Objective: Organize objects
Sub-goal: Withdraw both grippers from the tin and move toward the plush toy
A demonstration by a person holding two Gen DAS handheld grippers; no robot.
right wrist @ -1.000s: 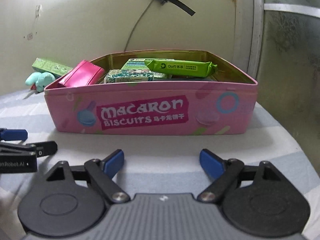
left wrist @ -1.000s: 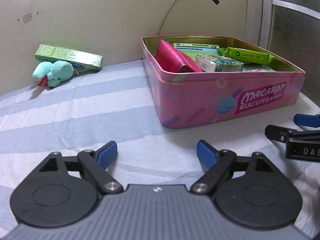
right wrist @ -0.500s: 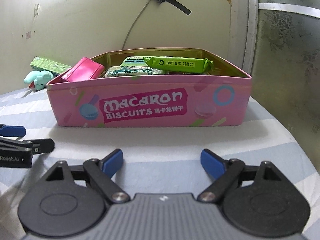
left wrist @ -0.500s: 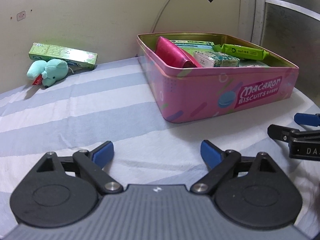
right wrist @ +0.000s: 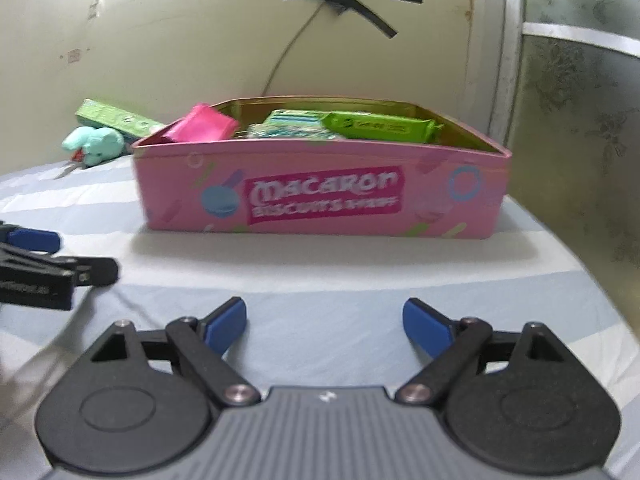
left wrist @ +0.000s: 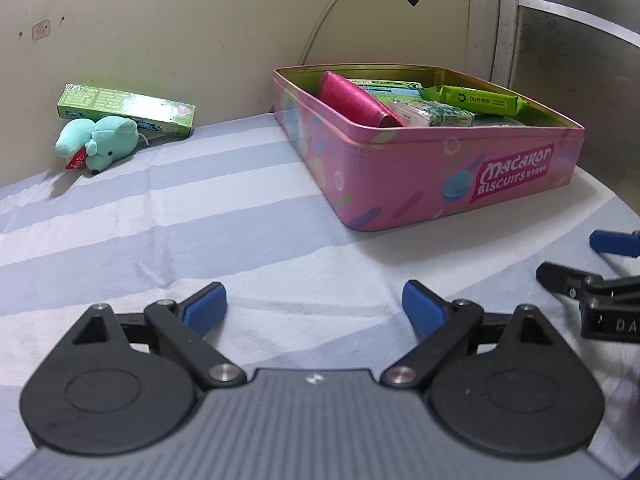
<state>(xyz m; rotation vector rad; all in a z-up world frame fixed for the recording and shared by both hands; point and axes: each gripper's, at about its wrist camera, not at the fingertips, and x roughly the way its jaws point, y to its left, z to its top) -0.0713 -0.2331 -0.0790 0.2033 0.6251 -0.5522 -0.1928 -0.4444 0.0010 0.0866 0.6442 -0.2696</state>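
A pink Macaron Biscuits tin [left wrist: 400, 176] [right wrist: 320, 200] stands open on the striped cloth. It holds a magenta pouch [left wrist: 356, 98] [right wrist: 202, 124], a green snack bar [left wrist: 480, 100] [right wrist: 380, 126] and a patterned packet [left wrist: 432, 114]. A teal plush mouse [left wrist: 100, 142] [right wrist: 94, 144] and a green toothpaste box [left wrist: 124, 108] [right wrist: 116, 118] lie by the wall at far left. My left gripper [left wrist: 314, 306] is open and empty, short of the tin. My right gripper [right wrist: 324, 322] is open and empty, facing the tin's front.
The blue-and-white striped cloth [left wrist: 160, 240] covers the surface. A beige wall [left wrist: 180, 32] with a taped cable stands behind. A metal frame with patterned glass [right wrist: 580, 120] stands at the right. The surface's right edge curves down close to the tin.
Both grippers have drawn back and risen a little, so the tin looks smaller and farther. The left view has turned so the mouse and box sit nearer the middle. Jaws stay open.
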